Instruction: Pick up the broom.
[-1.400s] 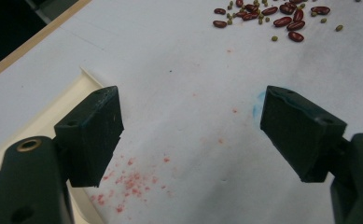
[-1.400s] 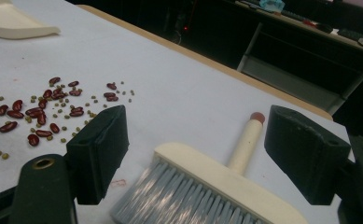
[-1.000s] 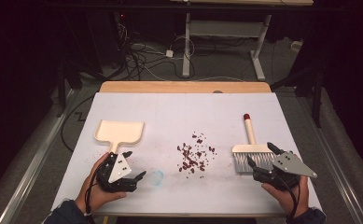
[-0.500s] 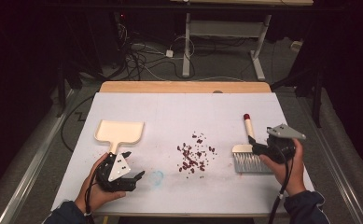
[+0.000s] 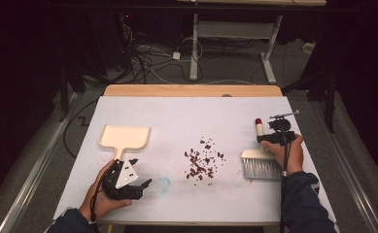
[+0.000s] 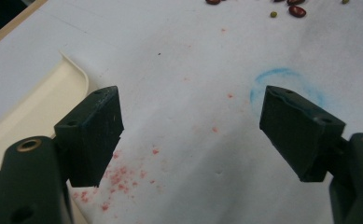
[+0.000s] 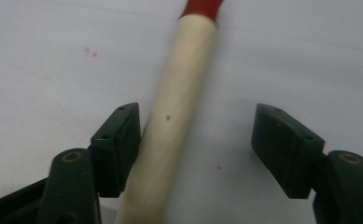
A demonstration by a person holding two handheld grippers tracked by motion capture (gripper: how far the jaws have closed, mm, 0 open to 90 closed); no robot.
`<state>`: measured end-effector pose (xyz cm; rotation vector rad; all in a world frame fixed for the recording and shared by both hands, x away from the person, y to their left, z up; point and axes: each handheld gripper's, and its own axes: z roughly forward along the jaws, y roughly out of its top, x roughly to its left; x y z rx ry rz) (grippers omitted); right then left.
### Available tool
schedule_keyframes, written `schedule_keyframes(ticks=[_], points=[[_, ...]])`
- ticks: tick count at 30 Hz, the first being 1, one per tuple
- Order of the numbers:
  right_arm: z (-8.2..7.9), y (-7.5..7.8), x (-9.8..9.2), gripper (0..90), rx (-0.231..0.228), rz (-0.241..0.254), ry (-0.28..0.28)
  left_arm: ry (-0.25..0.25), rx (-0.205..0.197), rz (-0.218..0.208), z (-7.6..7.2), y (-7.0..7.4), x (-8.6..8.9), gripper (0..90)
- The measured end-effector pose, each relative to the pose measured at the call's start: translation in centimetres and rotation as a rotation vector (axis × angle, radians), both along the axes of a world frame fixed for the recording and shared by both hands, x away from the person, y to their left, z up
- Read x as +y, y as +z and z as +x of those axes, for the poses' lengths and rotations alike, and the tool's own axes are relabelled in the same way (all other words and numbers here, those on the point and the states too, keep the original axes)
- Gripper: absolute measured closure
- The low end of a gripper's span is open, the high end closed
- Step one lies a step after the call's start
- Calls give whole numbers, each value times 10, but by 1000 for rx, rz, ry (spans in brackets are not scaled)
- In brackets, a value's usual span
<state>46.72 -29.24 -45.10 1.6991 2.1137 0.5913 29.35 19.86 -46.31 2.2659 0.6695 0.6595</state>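
Right gripper (image 7: pixel 195 149) partly open, jaws just been closing, astride the cream wooden brush handle with red tip (image 7: pixel 179 98); handle against one pad, clear of the other. Left gripper (image 6: pixel 191 133) wide open, holding nothing, over white tabletop (image 6: pixel 184 70).

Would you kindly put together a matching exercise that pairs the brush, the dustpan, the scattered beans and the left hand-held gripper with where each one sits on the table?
Things:
1. brush
2. dustpan
3. scattered beans
4. left hand-held gripper

Places:
A. middle of the white table top
B. near left, jaws apart over a blue ring mark
C. far left, pale and flat
D. right side, handle between the right hand-held gripper's jaws

Pairs: 1-D, 2-C, 3-A, 4-B
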Motion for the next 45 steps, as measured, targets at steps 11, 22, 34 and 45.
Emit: schedule_keyframes(ticks=[11,22,34,45], points=[[-1,-1,11,599,-12,-20,52,0,6,13,-2,-2,0,206],[2,-2,20,703,-32,-59,98,15,11,30,-12,-4,5,206],[-8,7,16,704,-152,1,133,16,9,35,-14,-3,5,206],[-44,39,6,706,-349,72,155,7,-15,13,-11,2,0,214]])
